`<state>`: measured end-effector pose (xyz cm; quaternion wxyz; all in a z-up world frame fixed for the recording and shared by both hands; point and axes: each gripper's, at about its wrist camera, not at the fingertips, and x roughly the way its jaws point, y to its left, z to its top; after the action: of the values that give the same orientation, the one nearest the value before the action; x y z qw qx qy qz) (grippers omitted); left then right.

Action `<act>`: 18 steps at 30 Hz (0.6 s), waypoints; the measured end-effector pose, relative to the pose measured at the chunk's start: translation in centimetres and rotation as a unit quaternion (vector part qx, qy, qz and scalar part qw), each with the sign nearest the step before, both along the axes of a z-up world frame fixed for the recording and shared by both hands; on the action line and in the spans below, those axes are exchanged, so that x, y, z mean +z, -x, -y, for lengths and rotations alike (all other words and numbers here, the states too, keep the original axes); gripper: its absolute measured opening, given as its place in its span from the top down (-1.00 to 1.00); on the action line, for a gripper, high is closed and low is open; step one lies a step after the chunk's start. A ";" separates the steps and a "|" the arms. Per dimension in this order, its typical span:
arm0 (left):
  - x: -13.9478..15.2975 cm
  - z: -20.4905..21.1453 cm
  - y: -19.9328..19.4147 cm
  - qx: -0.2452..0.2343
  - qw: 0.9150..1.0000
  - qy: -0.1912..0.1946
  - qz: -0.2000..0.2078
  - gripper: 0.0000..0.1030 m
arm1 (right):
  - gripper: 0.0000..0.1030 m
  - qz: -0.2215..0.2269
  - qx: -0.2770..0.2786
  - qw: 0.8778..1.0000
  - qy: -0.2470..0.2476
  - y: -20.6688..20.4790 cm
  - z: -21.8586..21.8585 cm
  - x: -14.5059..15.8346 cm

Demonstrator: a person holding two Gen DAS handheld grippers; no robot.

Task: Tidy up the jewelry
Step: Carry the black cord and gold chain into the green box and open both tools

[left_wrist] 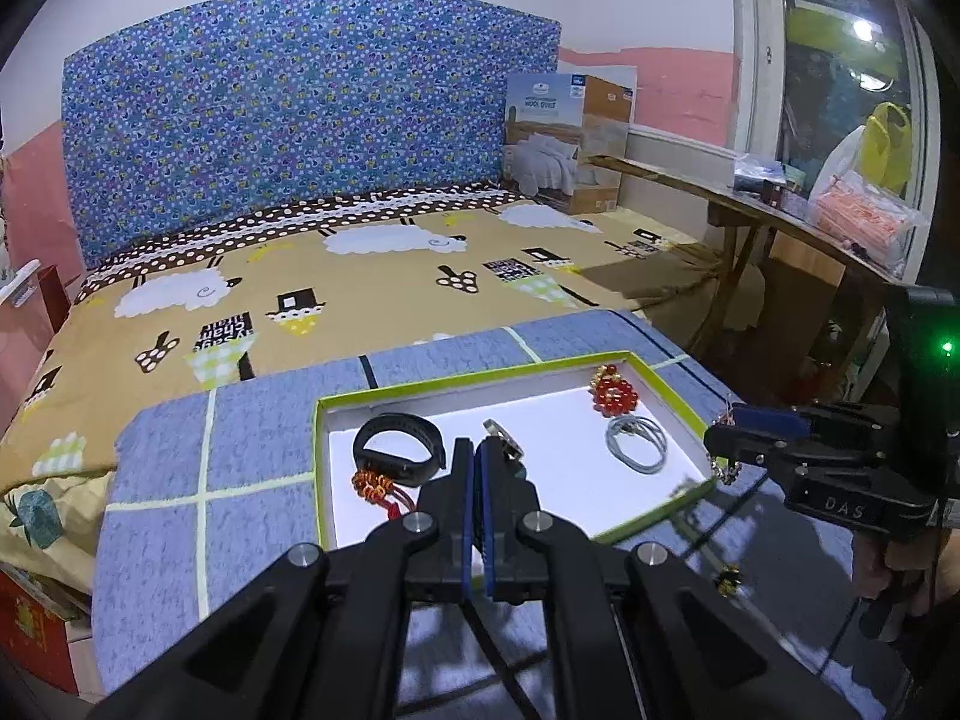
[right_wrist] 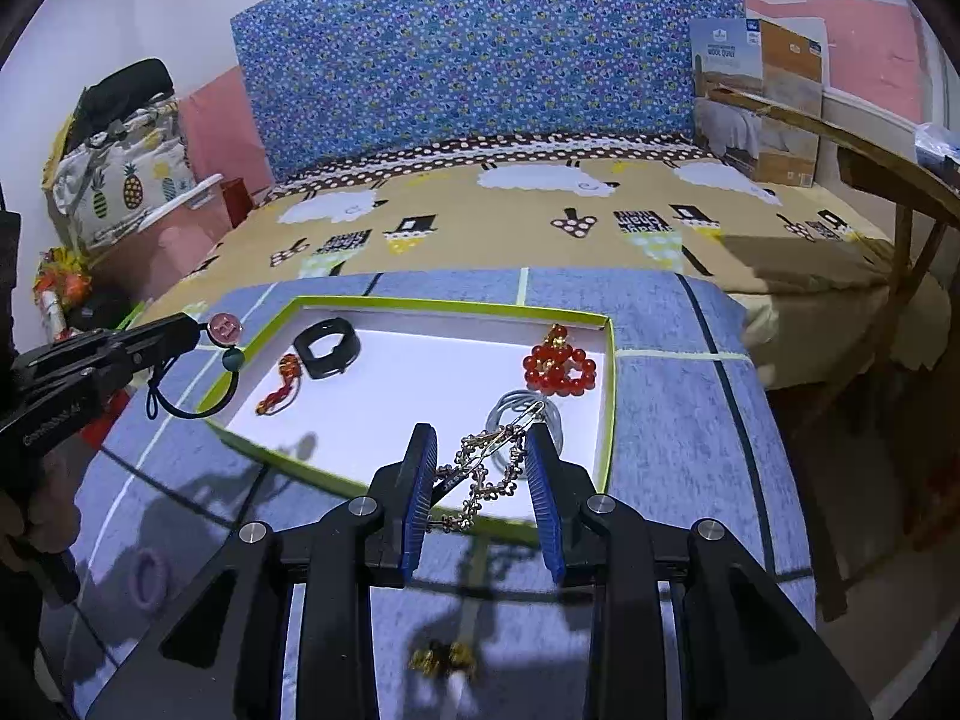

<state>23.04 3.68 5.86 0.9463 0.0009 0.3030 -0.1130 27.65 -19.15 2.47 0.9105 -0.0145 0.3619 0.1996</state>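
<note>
A green-rimmed white tray (left_wrist: 324, 420) (right_wrist: 609, 396) lies on a blue mat. In it are a black band (left_wrist: 399, 447) (right_wrist: 327, 348), a red knot charm (left_wrist: 375, 486) (right_wrist: 279, 387), a red bead bracelet (left_wrist: 615, 393) (right_wrist: 558, 369) and a silver coil (left_wrist: 636, 444) (right_wrist: 513, 408). My left gripper (left_wrist: 475, 456) (right_wrist: 195, 330) is shut on a hair tie with a pink charm (right_wrist: 225, 327), over the tray's left edge. My right gripper (right_wrist: 480, 450) (left_wrist: 714, 438) stands apart with a gold chain (right_wrist: 480, 474) draped between its fingers, over the tray's near right edge.
A gold trinket (right_wrist: 444, 657) (left_wrist: 729, 579) and a purple ring (right_wrist: 147, 576) lie on the mat (right_wrist: 672, 420) outside the tray. Behind is a bed with a sheep-print cover (left_wrist: 360, 276). A wooden table (left_wrist: 780, 216) stands at the right.
</note>
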 end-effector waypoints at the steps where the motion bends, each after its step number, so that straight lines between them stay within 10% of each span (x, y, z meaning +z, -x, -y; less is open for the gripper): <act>1: -0.3 0.0 -0.5 0.001 1.000 0.001 -0.004 0.96 | 0.39 -0.003 -0.001 1.000 0.003 -0.4 -0.1 -0.3; 18: -6.4 -0.7 -4.4 0.029 0.996 -0.016 -0.079 0.96 | 0.39 -0.065 -0.008 0.998 0.025 -4.2 -0.7 -4.7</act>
<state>27.46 4.33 -0.50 0.9220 -0.0020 0.3785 -0.0809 31.83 -18.44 -2.27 0.8857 -0.0215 0.4257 0.1841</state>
